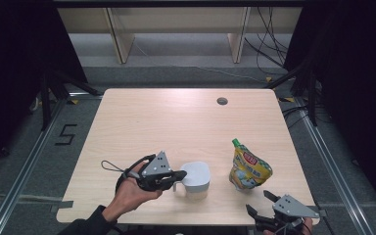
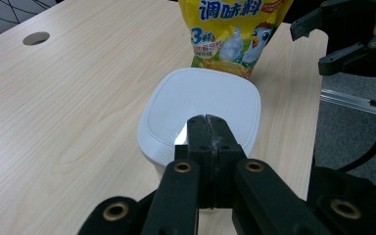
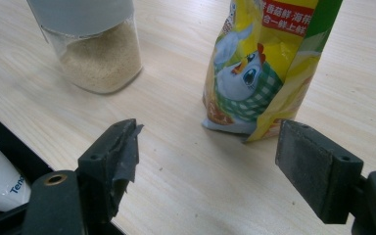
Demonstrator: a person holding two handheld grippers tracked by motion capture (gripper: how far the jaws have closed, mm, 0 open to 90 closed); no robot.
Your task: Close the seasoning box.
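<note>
A clear jar (image 1: 196, 182) of pale granules (image 3: 103, 58) with a white square lid (image 2: 203, 105) stands near the table's front edge. My left gripper (image 1: 182, 174) is held in a hand, and its shut jaws lie at the lid's near edge (image 2: 208, 128). Whether they pinch a small white flap there I cannot tell. To the right of the jar a yellow seasoning pouch (image 1: 248, 169) with a green cap and a cartoon chicken (image 3: 254, 68) stands upright. My right gripper (image 1: 258, 201) is open in front of the pouch (image 3: 215, 156), a short gap away from it, with nothing between its jaws.
The wooden table (image 1: 176, 122) has a round cable hole (image 1: 222, 101) at the back right. Its front edge runs just below both grippers. A white object (image 3: 0, 183) with printed letters sits below the table edge. Black frame posts flank the table.
</note>
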